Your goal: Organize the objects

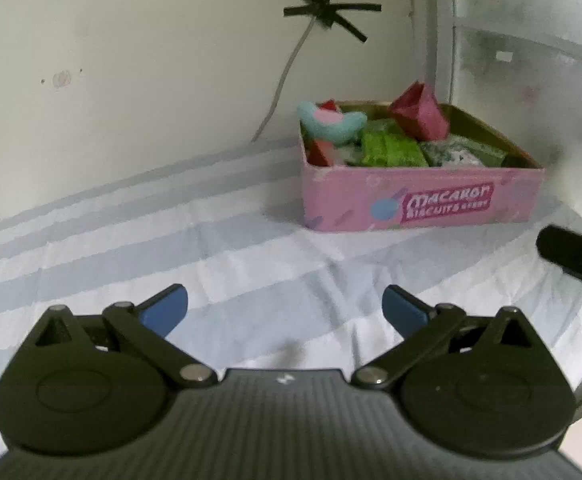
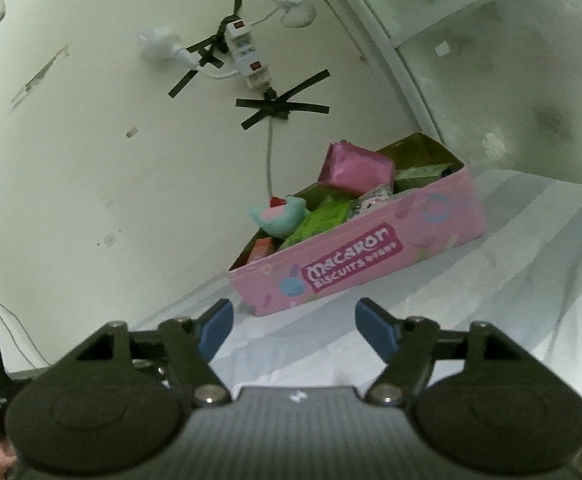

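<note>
Left wrist view shows the left gripper [image 1: 285, 310] spread wide and holding nothing, low over the striped cloth [image 1: 131, 240], with the pink box [image 1: 419, 202] of toys sitting well ahead by the wall. Everything I can see is already inside that box, so I think the good move is to look around slowly for strays with both claws staying wide. Only the right wrist view shows the power strip [image 2: 245, 54] taped up high, and its right gripper [image 2: 294, 326] is wide and holding nothing too, near the box.
</note>
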The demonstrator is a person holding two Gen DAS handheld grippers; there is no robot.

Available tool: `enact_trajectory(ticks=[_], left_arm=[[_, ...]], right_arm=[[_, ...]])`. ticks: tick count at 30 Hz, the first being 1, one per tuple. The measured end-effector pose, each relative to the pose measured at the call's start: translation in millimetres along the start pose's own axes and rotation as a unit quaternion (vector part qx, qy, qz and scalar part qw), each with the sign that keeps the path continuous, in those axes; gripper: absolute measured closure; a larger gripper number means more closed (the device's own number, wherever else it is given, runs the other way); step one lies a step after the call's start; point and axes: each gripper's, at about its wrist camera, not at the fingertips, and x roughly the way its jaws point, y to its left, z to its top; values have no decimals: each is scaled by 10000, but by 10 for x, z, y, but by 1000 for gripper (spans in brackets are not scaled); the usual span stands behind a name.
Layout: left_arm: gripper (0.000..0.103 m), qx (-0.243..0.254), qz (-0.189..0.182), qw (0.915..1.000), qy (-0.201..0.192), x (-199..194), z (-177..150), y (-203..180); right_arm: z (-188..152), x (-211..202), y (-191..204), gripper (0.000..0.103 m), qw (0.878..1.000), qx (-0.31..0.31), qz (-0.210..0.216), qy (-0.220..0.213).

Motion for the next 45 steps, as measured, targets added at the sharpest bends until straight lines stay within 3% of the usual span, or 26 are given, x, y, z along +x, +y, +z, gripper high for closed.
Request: enact_trajectory(ticks=[20,45], left_arm=[[0,117,142,9988,454,81,-161,-41],[0,190,291,9978,562,134,-214,-48]], right_arm=[[-87,21,121,21,9998,-133,-138,-61],[-113,67,78,17,9998,-60,-190,17]])
